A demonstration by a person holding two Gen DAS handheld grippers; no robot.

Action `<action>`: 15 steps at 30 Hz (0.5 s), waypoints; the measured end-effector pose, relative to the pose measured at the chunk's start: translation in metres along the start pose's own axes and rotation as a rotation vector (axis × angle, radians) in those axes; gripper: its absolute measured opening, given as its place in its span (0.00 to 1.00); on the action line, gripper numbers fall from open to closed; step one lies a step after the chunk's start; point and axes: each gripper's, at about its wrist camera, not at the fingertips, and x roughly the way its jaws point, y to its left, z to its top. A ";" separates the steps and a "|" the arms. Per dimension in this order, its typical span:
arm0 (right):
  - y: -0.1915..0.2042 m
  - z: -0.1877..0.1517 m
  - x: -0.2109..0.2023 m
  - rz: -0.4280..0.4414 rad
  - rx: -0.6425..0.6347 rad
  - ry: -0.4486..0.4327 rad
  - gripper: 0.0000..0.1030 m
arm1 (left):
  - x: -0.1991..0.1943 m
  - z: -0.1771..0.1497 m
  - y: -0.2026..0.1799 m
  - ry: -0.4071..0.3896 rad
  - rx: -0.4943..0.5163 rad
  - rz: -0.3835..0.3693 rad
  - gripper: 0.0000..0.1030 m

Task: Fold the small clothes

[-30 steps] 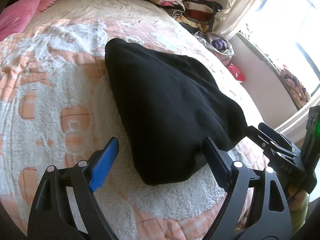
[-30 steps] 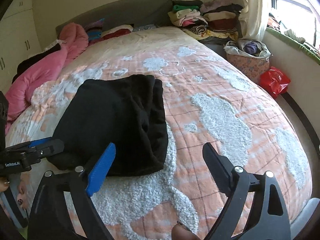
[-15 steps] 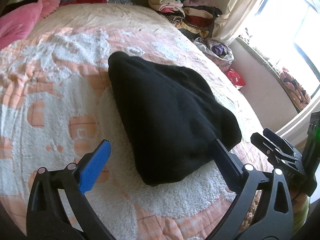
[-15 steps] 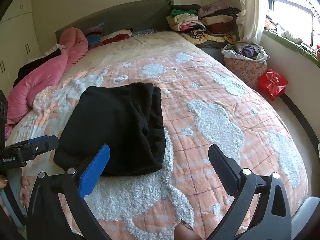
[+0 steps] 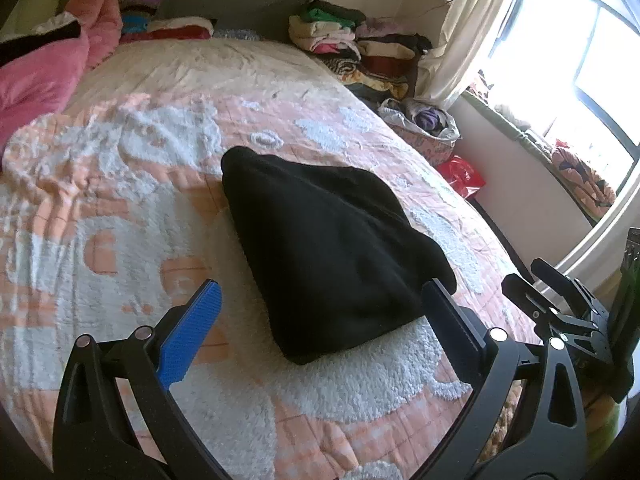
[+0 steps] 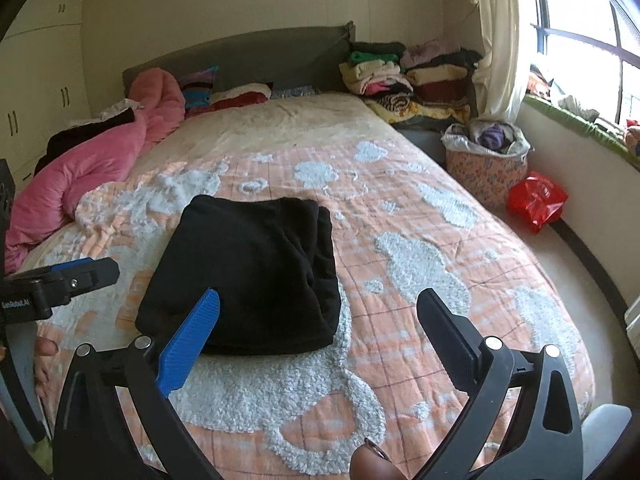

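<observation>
A folded black garment [image 5: 328, 248] lies on the peach and white bedspread [image 5: 120, 216] in the middle of the bed. My left gripper [image 5: 320, 312] hangs open above its near edge, nothing between its fingers and no pad touching the cloth. In the right wrist view the same black garment [image 6: 252, 268] shows its stacked folded edges on its right side. My right gripper [image 6: 318, 316] is open above the garment's near right corner, clear of it. The left gripper [image 6: 64, 284] appears at the left edge of that view, and the right gripper [image 5: 560, 304] at the right edge of the left view.
A pink duvet [image 6: 80, 172] is bunched along the bed's left side. Stacked folded clothes [image 6: 404, 76] sit beside the headboard. On the floor to the right stand a patterned basket [image 6: 484, 160] and a red bag [image 6: 536, 200], under the window sill [image 6: 576, 120].
Both grippers rose and drew back from the black garment, so more of the bed shows. Their jaws widened slightly. The garment lies still on the bedspread.
</observation>
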 end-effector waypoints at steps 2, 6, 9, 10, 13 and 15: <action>0.002 0.000 -0.006 0.004 0.000 -0.008 0.96 | -0.006 -0.001 0.000 -0.009 0.011 0.008 0.91; 0.006 -0.004 -0.019 0.005 -0.003 -0.029 0.96 | -0.021 -0.006 0.001 -0.029 0.024 0.017 0.91; 0.011 -0.007 -0.028 0.011 -0.010 -0.039 0.96 | -0.031 -0.010 0.002 -0.048 0.036 0.036 0.91; 0.012 -0.008 -0.030 0.013 -0.009 -0.042 0.96 | -0.035 -0.012 0.002 -0.057 0.039 0.042 0.91; 0.017 -0.012 -0.039 0.019 -0.010 -0.054 0.96 | -0.045 -0.017 0.003 -0.076 0.053 0.053 0.91; 0.020 -0.015 -0.046 0.027 -0.007 -0.065 0.96 | -0.050 -0.020 0.004 -0.085 0.058 0.058 0.91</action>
